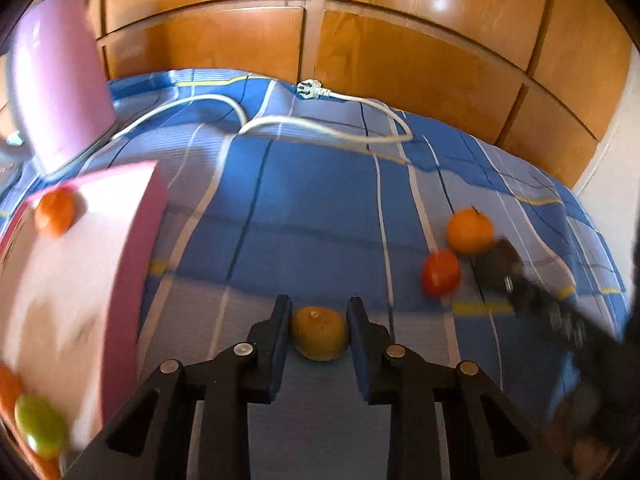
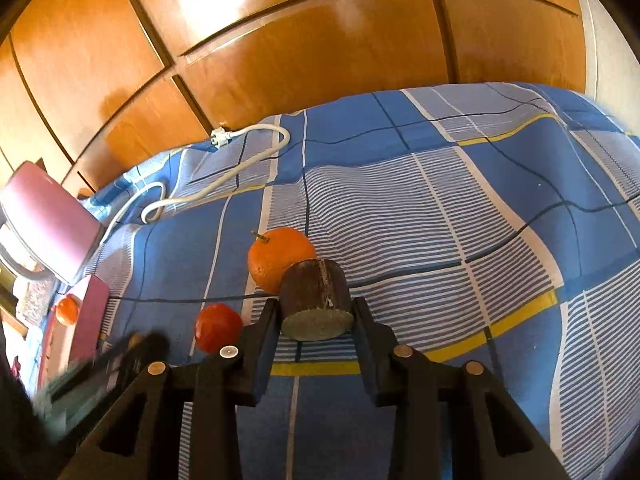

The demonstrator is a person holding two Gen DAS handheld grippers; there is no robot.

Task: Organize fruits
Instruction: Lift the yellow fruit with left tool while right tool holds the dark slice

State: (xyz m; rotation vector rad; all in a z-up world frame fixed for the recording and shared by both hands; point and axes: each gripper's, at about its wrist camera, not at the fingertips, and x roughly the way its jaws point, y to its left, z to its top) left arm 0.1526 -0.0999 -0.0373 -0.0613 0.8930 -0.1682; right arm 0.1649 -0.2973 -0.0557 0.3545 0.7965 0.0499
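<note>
- On a bed under a blue checked sheet (image 2: 460,208), we are working with two black grippers, with wooden wardrobe doors (image 1: 400,48) rising behind the bed.
- Our left gripper (image 1: 319,332) is gripping a dull orange mandarin (image 1: 319,333); its fingers are standing narrow, one pad pressing on each side of the fruit.
- Our right gripper (image 2: 316,312) is holding a dark brown cylinder (image 2: 316,300) between its fingers, flat end facing us, with the pads closed on its sides.
- Just behind that cylinder, an orange (image 2: 276,258) with a short stem is lying on the sheet, partly hidden by it.
- A red fruit (image 2: 218,327) is lying near the orange, to its left in the right wrist view.
- At the left edge of the bed, a pink box (image 1: 132,248) is standing open; we are seeing a small orange fruit (image 1: 55,212) at its far end and a green fruit (image 1: 40,424) at its near end, both blurred.
- Beyond the box, a pink appliance (image 1: 60,92) is standing, and a white cord (image 1: 320,128) with a plug is trailing across the sheet.
</note>
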